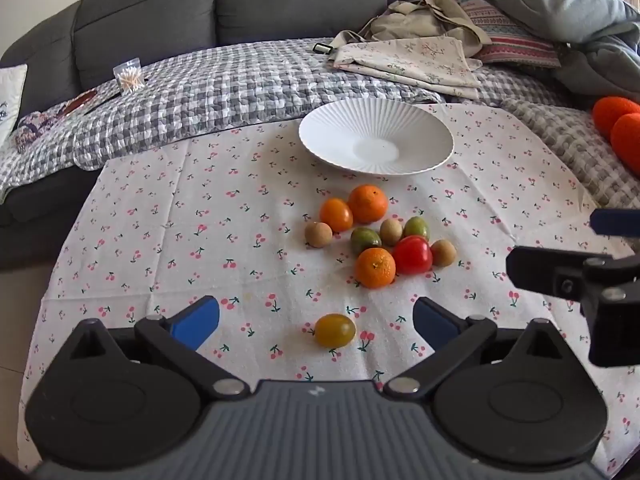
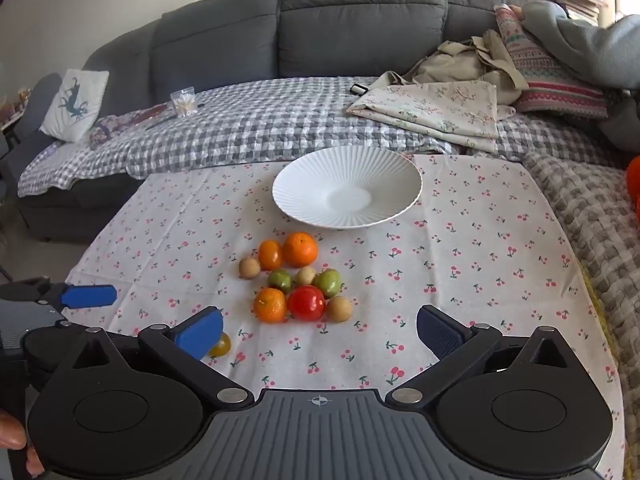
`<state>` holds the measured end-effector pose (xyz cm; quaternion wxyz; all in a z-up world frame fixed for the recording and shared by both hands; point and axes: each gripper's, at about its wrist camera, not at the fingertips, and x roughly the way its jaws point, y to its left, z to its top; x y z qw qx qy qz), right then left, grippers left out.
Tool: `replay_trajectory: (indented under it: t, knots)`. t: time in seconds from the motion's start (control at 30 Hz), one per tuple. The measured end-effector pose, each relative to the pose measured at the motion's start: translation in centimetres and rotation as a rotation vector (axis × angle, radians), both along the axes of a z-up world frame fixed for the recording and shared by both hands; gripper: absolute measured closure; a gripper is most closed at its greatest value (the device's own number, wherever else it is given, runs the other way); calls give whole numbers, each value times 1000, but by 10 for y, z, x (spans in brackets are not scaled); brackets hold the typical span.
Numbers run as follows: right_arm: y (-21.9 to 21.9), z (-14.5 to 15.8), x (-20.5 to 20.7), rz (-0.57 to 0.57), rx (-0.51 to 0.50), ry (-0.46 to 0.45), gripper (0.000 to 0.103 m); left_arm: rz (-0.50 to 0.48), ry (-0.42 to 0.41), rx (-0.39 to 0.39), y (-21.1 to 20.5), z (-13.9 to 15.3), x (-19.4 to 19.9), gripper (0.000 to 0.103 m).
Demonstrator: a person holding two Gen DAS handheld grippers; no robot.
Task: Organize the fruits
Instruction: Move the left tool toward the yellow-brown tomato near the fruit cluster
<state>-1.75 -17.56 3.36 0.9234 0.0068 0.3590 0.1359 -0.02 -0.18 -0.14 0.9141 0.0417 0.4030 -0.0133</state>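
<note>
A dark grey sofa point(image 2: 320, 32) fills the far side, its seat covered by a grey checked quilt point(image 2: 260, 120) with folded floral cloth point(image 2: 436, 112), a beige bag point(image 2: 472, 60) and a striped cushion point(image 2: 548, 80) piled toward 1 o'clock.

In front of it the tabletop is spread with a cherry-print cloth point(image 2: 480, 260). A white ribbed plate point(image 2: 304, 192) stands bare at 12 o'clock, beyond the fruit.

Both grippers hover low at 6 o'clock, angled down at the cloth. The left gripper point(image 1: 316, 322) has its blue fingers point(image 1: 196, 320) spread wide and released, with a small yellow tomato point(image 1: 335, 330) lying on the cloth between them, untouched. The right gripper point(image 2: 320, 330) is likewise fully released and empty, its fingers point(image 2: 200, 334) apart; the same tomato peeks out beside its left finger.

The rest of the fruit sits clustered at the centre of the cloth, just short of the plate: a larger orange point(image 2: 300, 249) at the cluster's 12 o'clock, a second orange point(image 2: 270, 304) at 7 o'clock, a red tomato point(image 2: 306, 302) touching it at the right, a small orange tomato point(image 2: 270, 255) at 11 o'clock, two green fruits point(image 2: 328, 283) in the middle, and three tan round fruits point(image 2: 339, 309) scattered around the edges.
</note>
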Motion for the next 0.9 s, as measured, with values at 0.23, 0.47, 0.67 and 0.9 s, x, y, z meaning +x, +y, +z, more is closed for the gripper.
replay_trajectory:
  t: [0.23,0.47,0.67,0.9]
  knots:
    - [-5,0,2,-29,2,3,0,-9,21,11,2,-4,4,1]
    - [-6,-5,6,-27,-17,22,0,2,41,-11,2,-8,6,1]
    - [-10,-5,8,-25,-18,38,0,3,39,-6,2,-9,7,1]
    - [-8,-6,7,-14,-3,23,0,-21,77,-56,4,-6,8,1]
